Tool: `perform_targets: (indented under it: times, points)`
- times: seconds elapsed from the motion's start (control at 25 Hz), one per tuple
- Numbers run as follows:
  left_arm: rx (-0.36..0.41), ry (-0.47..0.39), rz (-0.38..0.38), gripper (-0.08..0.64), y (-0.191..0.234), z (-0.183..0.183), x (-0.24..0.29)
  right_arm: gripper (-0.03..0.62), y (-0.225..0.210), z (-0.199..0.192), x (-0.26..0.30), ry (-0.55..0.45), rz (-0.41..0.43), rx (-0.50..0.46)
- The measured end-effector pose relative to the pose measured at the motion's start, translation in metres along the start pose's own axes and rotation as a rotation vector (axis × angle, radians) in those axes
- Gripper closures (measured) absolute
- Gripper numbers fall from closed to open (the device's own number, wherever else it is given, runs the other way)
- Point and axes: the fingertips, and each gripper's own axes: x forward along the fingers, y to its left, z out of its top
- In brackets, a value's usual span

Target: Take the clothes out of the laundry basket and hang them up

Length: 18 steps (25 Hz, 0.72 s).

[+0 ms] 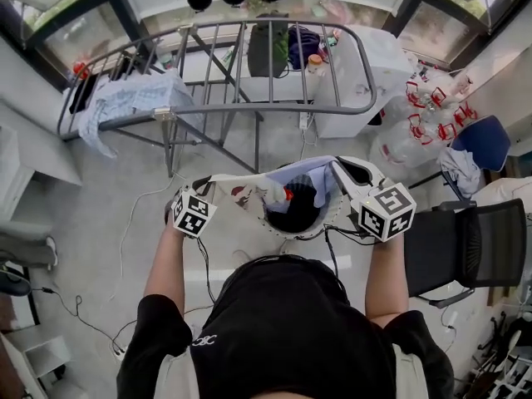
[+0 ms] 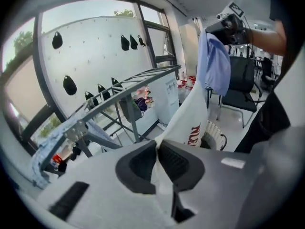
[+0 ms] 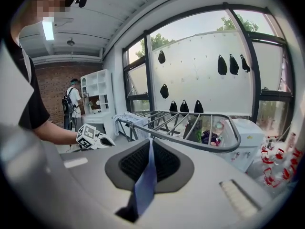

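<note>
A grey metal drying rack fills the far half of the floor, its rails running away from the person. A pale patterned cloth is draped over its left end. To the right stands a black office chair.

Between the rack and the person a garment is held up and spread sideways. It is white with red print on the left and pale blue toward the right. It hangs just above the white laundry basket, which sits on the floor at the person's feet with dark clothes inside.

The left tongs are closed on the white edge of the garment. In the left gripper view the cloth comes out pinched between the two dark pads and rises toward the other hand. The right tongs are closed too, clamped on a pale blue fold of the same garment – in the right gripper view a narrow blue strip runs down between the pads. The two tongs are well apart, one on each end of the cloth
</note>
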Motion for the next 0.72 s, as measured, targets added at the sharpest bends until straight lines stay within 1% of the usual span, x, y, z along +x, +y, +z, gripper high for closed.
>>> perform_targets:
  times: [0.08,0.16,0.28,0.36,0.64,0.72]
  points:
    - [0.039,-0.015,0.049,0.540,0.014,0.014,-0.021,0.566,-0.007,0.011,0.002,-0.027,0.003,-0.011]
    - [0.057,-0.035,0.091,0.540,0.026,0.029,-0.044,0.566,-0.014,0.021,0.002,-0.049,0.004,-0.026]
    - [0.072,-0.059,0.137,0.540,0.039,0.050,-0.075,0.565,-0.024,0.033,0.002,-0.071,0.003,-0.059]
    - [0.108,-0.065,0.165,0.540,0.047,0.065,-0.093,0.566,-0.032,0.043,0.002,-0.082,0.002,-0.086]
    - [0.329,-0.078,0.314,0.540,0.078,0.131,-0.141,0.566,-0.059,0.092,0.006,-0.131,-0.023,-0.213]
    - [0.406,-0.071,0.358,0.538,0.083,0.147,-0.148,0.566,-0.069,0.103,0.002,-0.145,-0.039,-0.246]
